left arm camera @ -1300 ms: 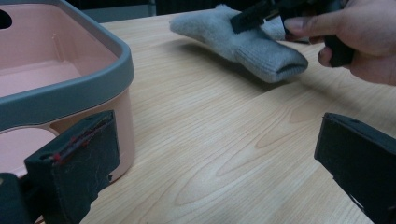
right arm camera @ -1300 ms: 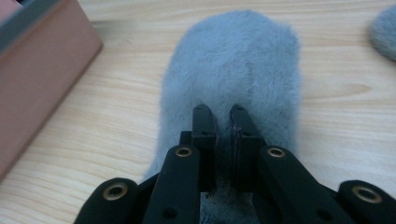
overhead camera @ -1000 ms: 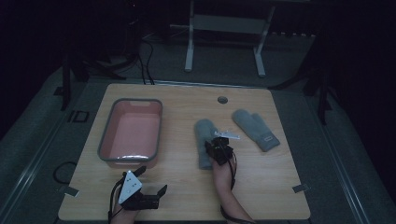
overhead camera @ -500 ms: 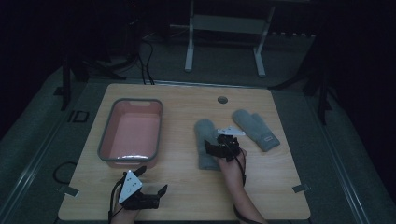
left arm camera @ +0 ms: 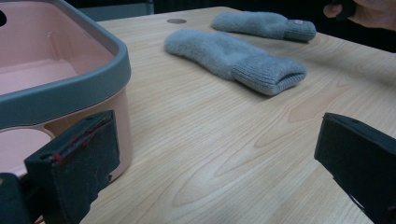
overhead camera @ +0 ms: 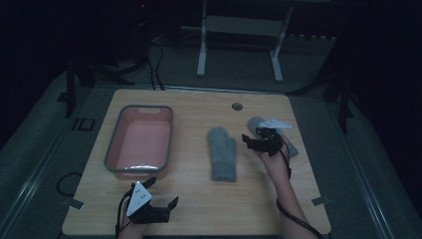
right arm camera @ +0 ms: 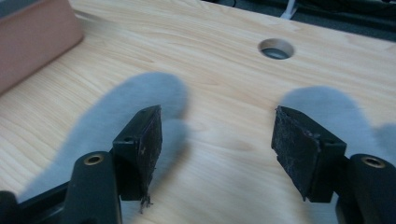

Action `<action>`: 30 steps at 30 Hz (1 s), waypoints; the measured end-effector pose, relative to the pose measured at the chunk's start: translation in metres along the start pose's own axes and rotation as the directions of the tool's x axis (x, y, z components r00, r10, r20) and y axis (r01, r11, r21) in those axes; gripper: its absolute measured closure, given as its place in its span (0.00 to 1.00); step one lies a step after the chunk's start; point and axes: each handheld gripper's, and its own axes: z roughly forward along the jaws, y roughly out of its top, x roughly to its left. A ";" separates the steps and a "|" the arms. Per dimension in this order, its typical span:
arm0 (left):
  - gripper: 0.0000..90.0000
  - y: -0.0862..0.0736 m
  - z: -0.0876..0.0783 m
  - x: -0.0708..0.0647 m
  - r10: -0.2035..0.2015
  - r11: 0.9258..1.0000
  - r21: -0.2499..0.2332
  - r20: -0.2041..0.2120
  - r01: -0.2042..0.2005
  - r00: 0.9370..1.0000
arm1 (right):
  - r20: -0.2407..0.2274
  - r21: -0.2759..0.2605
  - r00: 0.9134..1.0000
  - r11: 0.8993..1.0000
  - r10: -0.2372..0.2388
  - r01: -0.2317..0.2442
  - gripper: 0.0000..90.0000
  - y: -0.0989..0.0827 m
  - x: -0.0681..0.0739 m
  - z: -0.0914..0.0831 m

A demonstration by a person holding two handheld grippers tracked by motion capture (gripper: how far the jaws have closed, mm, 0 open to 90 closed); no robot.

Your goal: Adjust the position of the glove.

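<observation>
At the bottom left of the high view we find the left tool [overhead camera: 158, 201], jaws spread wide and empty, low on the desk [overhead camera: 199, 219] just below the pink tub [overhead camera: 112, 149]. Toward the middle lies the near mitten [overhead camera: 222, 153], long axis running up the frame, cuff at the lower end, fingertips pointing to the far edge. At centre right, the right tool [overhead camera: 251, 141] hangs over the gap between the two mittens; its jaws have just been closing a little, yet stand apart with nothing between them. The far mitten [overhead camera: 256, 123] lies immediately behind it, slanting toward lower right, largely hidden by that tool. We judge the right hand nearer.
</observation>
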 end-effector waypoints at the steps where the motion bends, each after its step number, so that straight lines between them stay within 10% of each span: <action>1: 0.01 0.000 0.000 0.000 0.000 1.000 0.000 0.000 0.000 1.000 | -0.001 0.006 1.000 1.000 -0.018 0.018 0.37 0.000 -0.007 -0.001; 14: 0.01 0.000 0.000 0.002 -0.012 1.000 -0.006 -0.006 0.012 1.000 | 0.018 0.165 0.990 0.977 -0.137 0.132 0.54 -0.023 -0.110 0.002; 24: 0.01 -0.001 0.001 0.002 -0.014 1.000 0.002 -0.004 0.014 1.000 | -0.021 0.209 0.984 0.961 -0.179 0.180 0.56 -0.041 -0.115 0.025; 30: 0.01 -0.001 0.001 0.003 -0.021 1.000 -0.001 -0.004 0.021 1.000 | -0.008 0.165 0.993 0.980 -0.115 0.115 0.81 -0.050 -0.113 0.024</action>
